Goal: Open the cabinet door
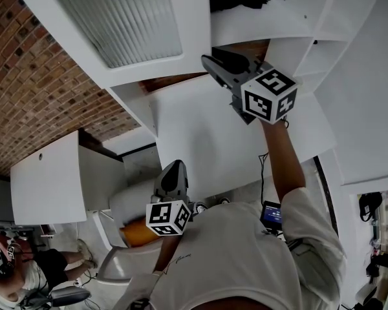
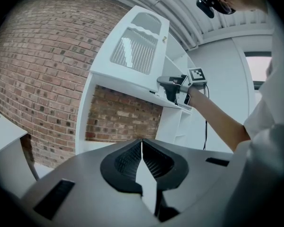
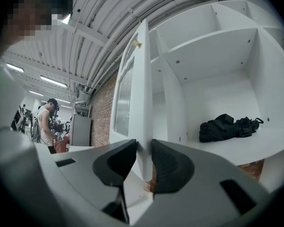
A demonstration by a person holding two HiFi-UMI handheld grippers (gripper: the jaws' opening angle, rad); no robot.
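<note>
Already open: door point(image 3: 141, 79) swung out edge-on from cabinet point(image 3: 270, 70), its edge clamped between jaws of right gripper point(image 3: 143, 162). Shelves point(image 3: 236, 148) and bag point(image 3: 227, 126) exposed beside it. Left gripper point(image 2: 142, 162) well apart, jaws pressed together on nothing. Seemingly only release left.

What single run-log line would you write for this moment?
stage: door grasp | right tool: shut on cabinet door edge | door: standing open | left tool: shut, empty

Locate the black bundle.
Right gripper view, right side: black bundle lies on the open cabinet shelf, right of the door.
</note>
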